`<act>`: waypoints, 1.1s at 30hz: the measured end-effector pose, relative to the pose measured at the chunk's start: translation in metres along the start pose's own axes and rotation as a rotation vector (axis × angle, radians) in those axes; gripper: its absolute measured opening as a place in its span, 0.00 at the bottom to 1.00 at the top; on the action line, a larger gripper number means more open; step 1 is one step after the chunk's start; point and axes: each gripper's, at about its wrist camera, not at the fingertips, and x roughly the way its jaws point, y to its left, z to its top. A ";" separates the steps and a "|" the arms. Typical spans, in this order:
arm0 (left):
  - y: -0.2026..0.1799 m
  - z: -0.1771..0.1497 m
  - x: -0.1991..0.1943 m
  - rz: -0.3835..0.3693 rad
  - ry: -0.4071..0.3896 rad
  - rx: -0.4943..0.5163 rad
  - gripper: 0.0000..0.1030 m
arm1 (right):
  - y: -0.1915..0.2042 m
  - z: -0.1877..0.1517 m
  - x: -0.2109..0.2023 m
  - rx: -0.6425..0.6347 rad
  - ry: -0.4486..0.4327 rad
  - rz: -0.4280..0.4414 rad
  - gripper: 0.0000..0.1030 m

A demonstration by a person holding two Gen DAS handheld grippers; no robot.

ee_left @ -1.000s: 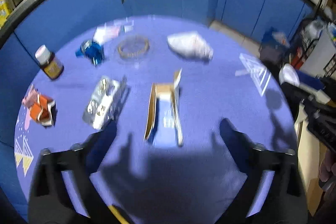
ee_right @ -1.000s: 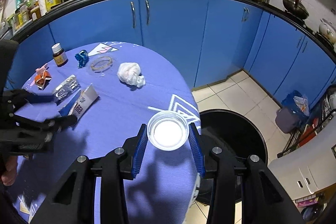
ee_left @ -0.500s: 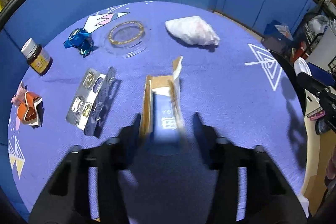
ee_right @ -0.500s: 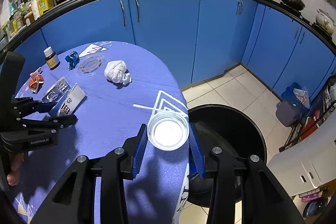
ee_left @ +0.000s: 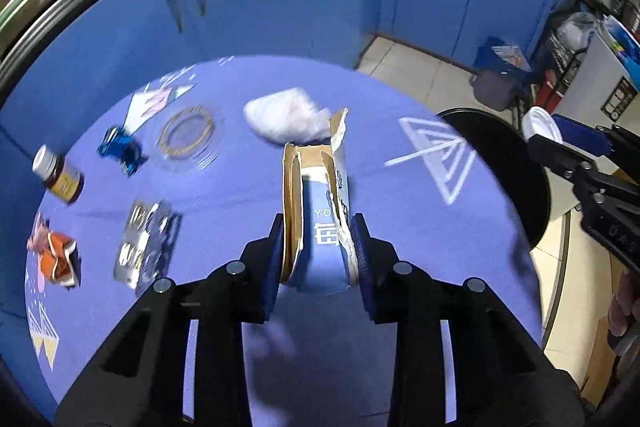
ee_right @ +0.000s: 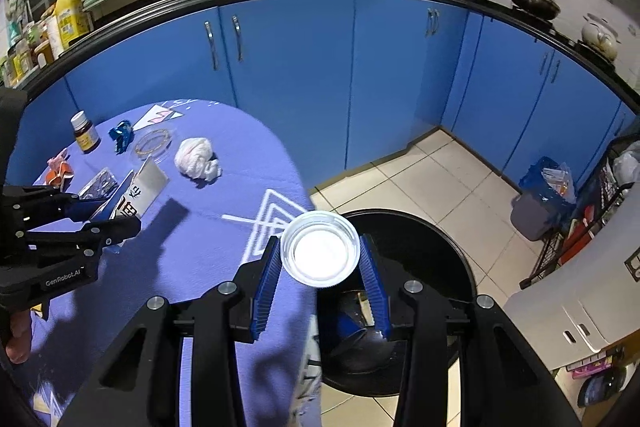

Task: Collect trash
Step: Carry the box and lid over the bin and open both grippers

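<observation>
the table [ee_left: 224, 307] carries the scattered trash; the black bin [ee_right: 432, 259] stands on the floor at its 3 o'clock edge. the left gripper [ee_left: 318, 251] has its fingers closing on the torn carton [ee_left: 316, 195], lifted off the cloth. the right gripper [ee_right: 320, 275] clamps a clear lid [ee_right: 320, 249] over the bin's rim. next call, i judge: release the lid into the bin, then carry the carton over.

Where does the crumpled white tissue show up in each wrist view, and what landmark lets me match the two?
Left wrist view: the crumpled white tissue lies at upper centre, just behind the torn cardboard box held in the left gripper.
Right wrist view: the tissue sits at left of centre on the table, right of the clear round lid.
Shared landmark: the white triangle print on the tablecloth.
</observation>
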 end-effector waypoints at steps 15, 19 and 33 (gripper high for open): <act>-0.069 0.032 -0.006 -0.037 -0.048 0.134 0.33 | -0.052 0.000 -0.015 0.070 -0.050 -0.107 0.38; -0.078 0.039 -0.006 -0.039 -0.054 0.156 0.33 | -0.060 0.001 -0.014 0.080 -0.055 -0.125 0.38; -0.114 0.060 -0.003 -0.073 -0.071 0.226 0.33 | -0.093 -0.010 -0.019 0.107 -0.081 -0.261 0.77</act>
